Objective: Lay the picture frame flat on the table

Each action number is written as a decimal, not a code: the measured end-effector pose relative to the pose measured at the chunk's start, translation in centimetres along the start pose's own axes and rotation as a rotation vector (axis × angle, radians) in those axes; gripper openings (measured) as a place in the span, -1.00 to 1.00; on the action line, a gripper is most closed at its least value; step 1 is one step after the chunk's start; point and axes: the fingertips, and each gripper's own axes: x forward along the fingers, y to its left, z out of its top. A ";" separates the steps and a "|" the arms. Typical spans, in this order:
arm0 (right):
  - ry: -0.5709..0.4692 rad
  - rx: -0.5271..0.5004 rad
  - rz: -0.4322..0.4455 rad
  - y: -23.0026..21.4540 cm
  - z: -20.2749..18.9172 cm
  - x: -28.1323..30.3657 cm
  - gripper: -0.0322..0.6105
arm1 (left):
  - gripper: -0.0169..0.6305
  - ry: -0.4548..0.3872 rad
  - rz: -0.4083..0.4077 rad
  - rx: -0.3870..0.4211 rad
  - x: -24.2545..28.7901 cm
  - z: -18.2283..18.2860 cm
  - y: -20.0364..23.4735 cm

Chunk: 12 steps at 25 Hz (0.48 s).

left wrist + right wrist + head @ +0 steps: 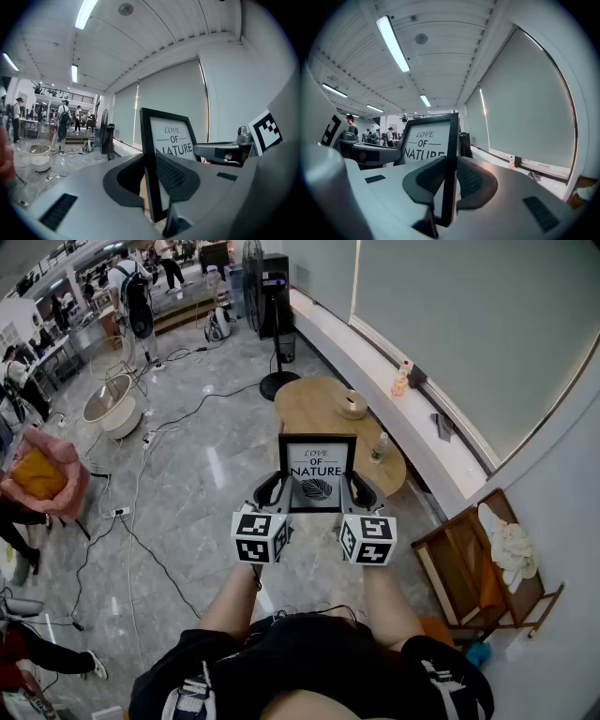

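A black picture frame (317,472) with a white print reading "LOVE OF NATURE" is held upright in the air between both grippers, above the near edge of a round wooden table (319,409). My left gripper (277,487) is shut on the frame's left edge (149,178). The right gripper (357,487) grips its right edge (451,168). In each gripper view the frame's side bar stands between the two jaws, print facing me.
On the table stand a small bowl (353,405) and a bottle (379,447). A wooden rack (469,563) stands at the right by the window ledge. A floor fan (267,306) stands behind the table. Cables lie on the marble floor at left.
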 end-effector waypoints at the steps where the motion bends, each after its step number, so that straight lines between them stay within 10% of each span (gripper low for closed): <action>1: -0.005 -0.001 0.000 -0.1 0.3 -0.4 -0.63 | -0.67 -0.003 0.004 0.008 -0.1 0.3 -0.4; 12: -0.052 0.017 0.036 0.6 2.4 -1.7 -0.62 | -0.67 -0.033 0.027 0.019 -1.7 2.3 -0.7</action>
